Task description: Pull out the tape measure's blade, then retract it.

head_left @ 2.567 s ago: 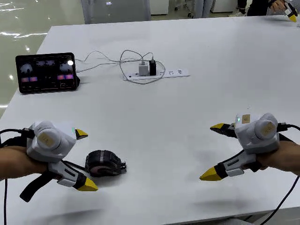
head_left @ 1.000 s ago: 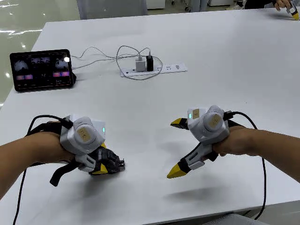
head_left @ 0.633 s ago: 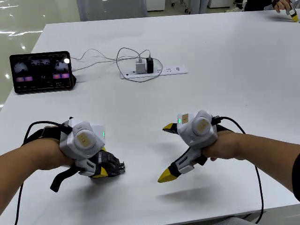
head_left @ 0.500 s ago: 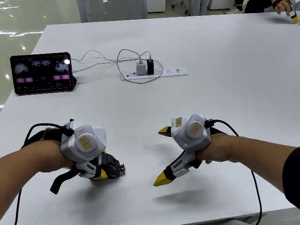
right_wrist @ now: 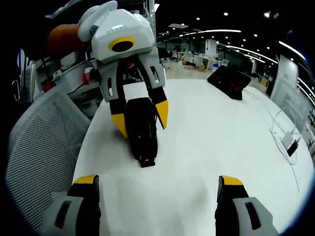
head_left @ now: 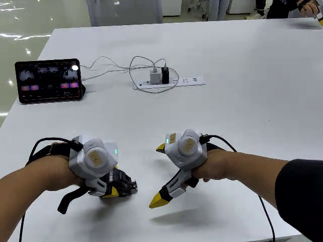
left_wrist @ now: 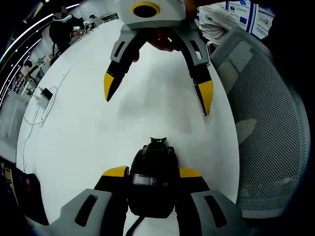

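A black tape measure (head_left: 122, 182) stands on edge on the white table (head_left: 227, 75), and my left gripper (head_left: 112, 185) is shut on its case. In the left gripper view the case (left_wrist: 153, 179) sits between the yellow-tipped jaws of the left gripper (left_wrist: 152, 172), its blade tab (left_wrist: 155, 142) pointing away. My right gripper (head_left: 159, 174) hangs open just right of the tape measure, its jaws spread wide and facing it. In the right gripper view the right gripper (right_wrist: 157, 181) points at the tape measure (right_wrist: 142, 130) and its blade tab (right_wrist: 146, 161), a short gap away.
A tablet (head_left: 49, 80) with a lit screen stands at the far left. A power strip (head_left: 171, 80) with chargers and looped cables lies behind the grippers. A mesh chair (left_wrist: 266, 113) stands beyond the table's near edge. Cables trail from both grippers.
My left gripper, open beside the tape measure at first, has shut on it. My right gripper has moved steadily left, still open, to just beside the tape measure.
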Motion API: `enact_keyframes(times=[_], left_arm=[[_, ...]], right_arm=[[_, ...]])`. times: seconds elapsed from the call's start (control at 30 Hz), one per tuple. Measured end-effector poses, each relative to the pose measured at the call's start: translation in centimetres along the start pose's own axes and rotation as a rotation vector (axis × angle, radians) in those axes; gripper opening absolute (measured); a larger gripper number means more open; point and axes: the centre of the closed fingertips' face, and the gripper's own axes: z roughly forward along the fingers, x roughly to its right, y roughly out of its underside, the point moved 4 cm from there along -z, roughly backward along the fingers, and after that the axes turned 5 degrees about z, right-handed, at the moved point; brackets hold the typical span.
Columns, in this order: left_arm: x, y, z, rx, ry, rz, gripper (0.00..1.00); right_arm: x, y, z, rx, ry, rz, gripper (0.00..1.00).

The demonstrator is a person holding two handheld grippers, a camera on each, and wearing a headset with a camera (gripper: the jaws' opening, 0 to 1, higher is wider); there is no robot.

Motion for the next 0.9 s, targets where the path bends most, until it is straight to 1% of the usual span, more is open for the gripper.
enact_keyframes(times=[0.13,0.33,0.47,0.67,0.73,0.8,0.87,0.9], left_arm=[[0.0,0.0,0.0,0.010,0.000,-0.006,0.31],[0.0,0.0,0.0,0.010,0.005,-0.009,0.32],[-0.1,0.0,0.1,0.010,0.002,-0.012,0.32],[0.0,0.0,0.1,0.014,-0.001,-0.014,0.32],[0.0,0.0,0.1,0.016,-0.002,-0.014,0.32],[0.0,0.0,0.1,0.017,-0.003,-0.015,0.32],[0.0,0.0,0.1,0.017,-0.003,-0.016,0.32],[0.0,0.0,0.1,0.018,-0.003,-0.016,0.32]], right_arm=[[0.0,-0.4,0.6,-0.008,-0.008,-0.012,0.99],[-0.3,-1.0,1.4,0.004,-0.016,-0.014,0.99],[-0.3,-1.4,1.8,0.026,-0.015,-0.013,0.99],[-0.5,-1.6,2.4,0.033,-0.014,-0.023,0.99],[-0.5,-1.7,2.5,0.042,-0.018,-0.015,0.99],[-0.5,-1.5,2.8,0.033,-0.015,-0.033,0.99],[-0.6,-1.6,2.9,0.035,-0.018,-0.036,0.99],[-0.6,-1.6,2.8,0.037,-0.017,-0.037,0.96]])
